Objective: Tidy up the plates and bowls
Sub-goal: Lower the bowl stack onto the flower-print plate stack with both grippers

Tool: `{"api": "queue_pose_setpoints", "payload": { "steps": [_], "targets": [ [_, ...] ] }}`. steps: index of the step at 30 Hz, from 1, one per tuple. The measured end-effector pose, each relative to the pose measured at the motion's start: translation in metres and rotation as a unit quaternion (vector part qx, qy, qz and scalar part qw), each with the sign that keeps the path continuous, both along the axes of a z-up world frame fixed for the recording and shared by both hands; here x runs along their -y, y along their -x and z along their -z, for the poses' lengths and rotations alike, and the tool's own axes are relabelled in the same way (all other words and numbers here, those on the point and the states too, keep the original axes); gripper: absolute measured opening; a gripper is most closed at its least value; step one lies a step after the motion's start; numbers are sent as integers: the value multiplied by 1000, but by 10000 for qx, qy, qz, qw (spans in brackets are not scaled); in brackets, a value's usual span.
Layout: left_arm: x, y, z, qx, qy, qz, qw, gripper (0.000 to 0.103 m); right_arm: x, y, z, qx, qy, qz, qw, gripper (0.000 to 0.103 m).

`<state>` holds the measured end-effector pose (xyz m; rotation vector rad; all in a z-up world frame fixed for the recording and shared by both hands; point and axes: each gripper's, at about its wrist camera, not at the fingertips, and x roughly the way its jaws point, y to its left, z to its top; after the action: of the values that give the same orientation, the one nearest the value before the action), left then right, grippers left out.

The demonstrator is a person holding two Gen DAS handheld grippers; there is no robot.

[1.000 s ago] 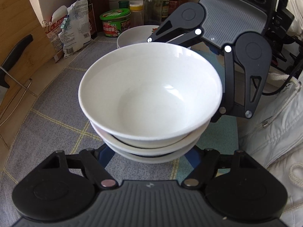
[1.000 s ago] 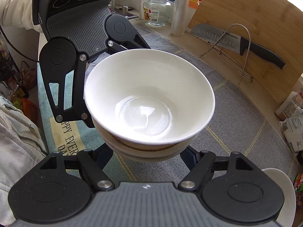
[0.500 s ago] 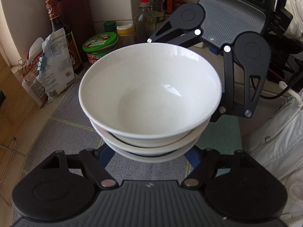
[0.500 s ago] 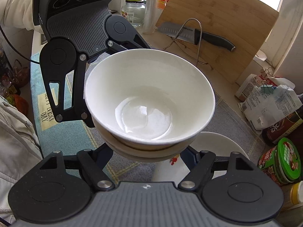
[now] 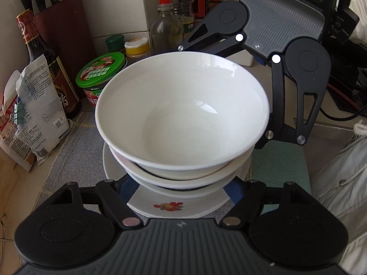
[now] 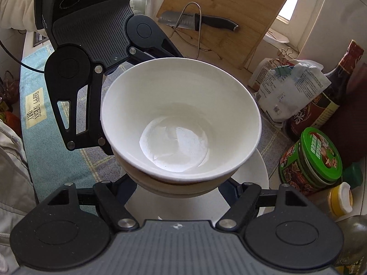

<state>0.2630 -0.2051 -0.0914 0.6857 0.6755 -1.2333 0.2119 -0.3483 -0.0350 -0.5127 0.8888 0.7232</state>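
A stack of three white bowls (image 5: 183,105) (image 6: 181,119) hangs in the air between both grippers, held from opposite sides. My left gripper (image 5: 182,186) has its blue-padded fingers (image 5: 129,183) pressed on either side of the lowest bowl. Facing it from the far side, my right gripper (image 6: 181,189) clasps the same stack and shows in the left wrist view as a black linkage (image 5: 298,91). Directly below the stack lies a white plate (image 5: 169,206) (image 6: 259,171) with a fruit picture, on a grey checked cloth.
A green-lidded jar (image 5: 101,73) (image 6: 314,160), a dark sauce bottle (image 5: 45,64), clipped paper bags (image 5: 34,119), a knife block (image 5: 66,29) and glass bottles (image 5: 167,27) crowd the wall side. A cutting board (image 6: 229,11), knife (image 6: 206,20) and wire rack stand behind.
Both grippers carried the bowl stack sideways along the counter toward the jars and bottles. The fruit-patterned plate has come to lie directly under the stack. The grip looks unchanged.
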Motion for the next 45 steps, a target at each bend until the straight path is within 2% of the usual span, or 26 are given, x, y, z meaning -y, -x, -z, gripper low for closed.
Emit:
{"api": "queue_pose_setpoints", "payload": {
  "steps": [12,31,34,36,38,45],
  "targets": [
    [20,-13,15,-114,-76,-99,9999,78,22,-16,19,-152,39,-26,9999,81],
    [21,-22,20,-318,-18,-192,9993,78,24,-21,22,-227,24,-57,9997,81],
    [20,-20,20,-280,6,-218,9994,79,24,-21,22,-278,-53,-29,9996,87],
    [18,-17,18,-195,75,-254,9995,90,23,-20,23,-272,-75,-20,9996,90],
    [15,-16,14,-165,141,-302,9993,92,24,-18,22,-179,-103,-21,9998,100],
    [0,-5,10,51,182,-537,9984,95,27,-15,15,-56,-121,153,9998,102]
  ]
}}
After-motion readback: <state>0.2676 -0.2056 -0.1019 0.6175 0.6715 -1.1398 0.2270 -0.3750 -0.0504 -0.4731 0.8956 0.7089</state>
